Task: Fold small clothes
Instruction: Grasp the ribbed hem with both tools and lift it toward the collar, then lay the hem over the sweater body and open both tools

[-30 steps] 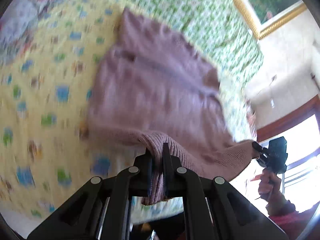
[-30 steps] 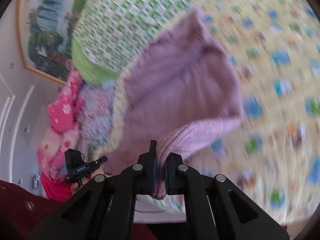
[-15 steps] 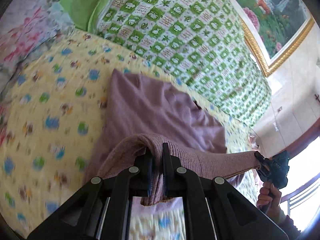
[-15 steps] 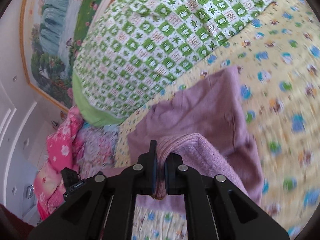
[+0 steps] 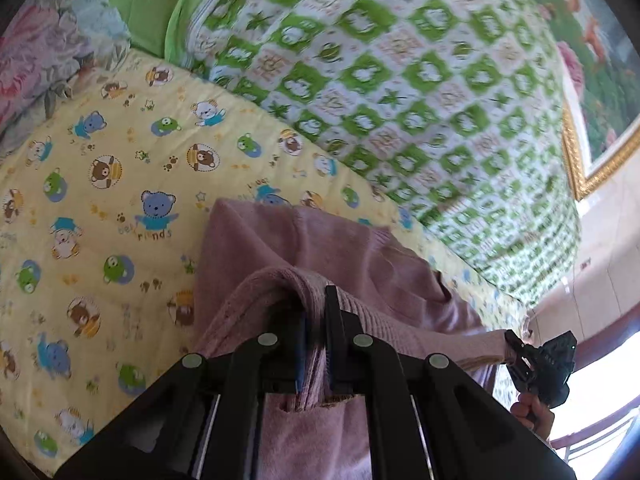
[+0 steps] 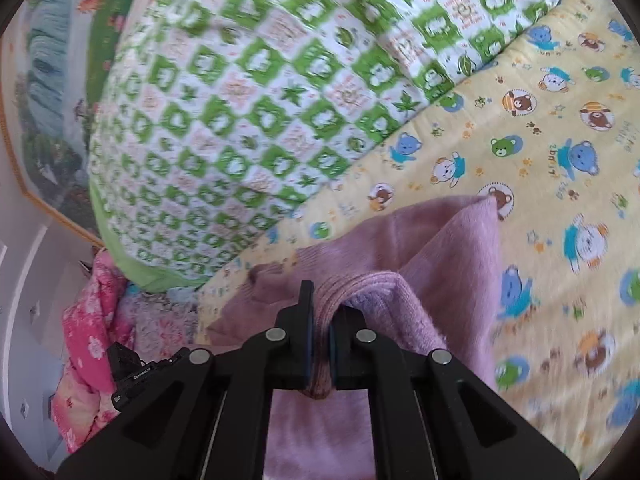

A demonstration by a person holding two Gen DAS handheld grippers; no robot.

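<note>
A small mauve knitted sweater [image 5: 320, 248] lies on a yellow bear-print quilt [image 5: 100, 184], doubled over itself. My left gripper [image 5: 316, 312] is shut on its ribbed hem, which bunches between the jaws. In the same view the right gripper [image 5: 516, 344] pinches the hem's other corner at the right edge, held by a hand [image 5: 534, 412]. The right wrist view shows my right gripper [image 6: 320, 308] shut on the ribbed hem of the sweater [image 6: 448, 248], whose far corner rests on the quilt [image 6: 540, 152]. The left gripper's body [image 6: 132, 372] shows at lower left there.
A thick green-and-white checked duvet [image 5: 400, 80] is heaped along the far side of the bed. Pink floral bedding [image 6: 88, 328] lies at the bed's end, and a gold-framed painting [image 5: 592, 80] hangs on the wall. A floral pillow [image 5: 36, 52] sits at the upper left.
Both grippers carried the hem away across the sweater toward the duvet, doubling the garment over. Less of the flat sweater shows beyond the jaws than before.
</note>
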